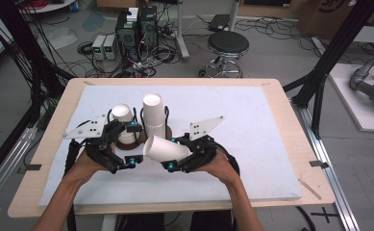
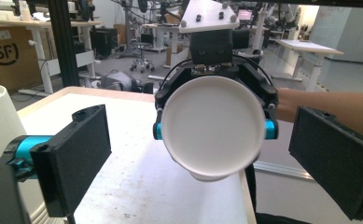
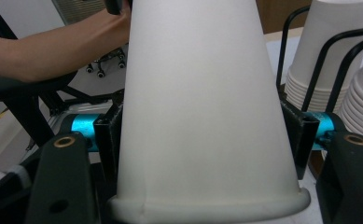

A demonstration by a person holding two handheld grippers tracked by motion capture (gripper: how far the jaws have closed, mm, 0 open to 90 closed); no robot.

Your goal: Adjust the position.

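Note:
A white paper cup (image 1: 165, 149) lies on its side above the white board, with my right gripper (image 1: 172, 154) shut on its wall near the rim. Its closed base (image 2: 212, 128) points at my left gripper (image 1: 134, 144). In the right gripper view the cup (image 3: 202, 107) fills the space between the pads of the right gripper (image 3: 202, 135). My left gripper (image 2: 202, 140) stands open, its wide-apart pads touching nothing, with the cup just ahead of them. Two stacks of white cups (image 1: 153, 113) (image 1: 122, 115) stand upside down in a black wire holder behind the grippers.
The white board (image 1: 252, 120) covers a wooden table (image 1: 290, 144), with free room to the right and in front. On the floor beyond the far edge are a black stool (image 1: 228, 45), computer boxes (image 1: 136, 29) and cables. Black frame posts (image 1: 329, 57) flank the table.

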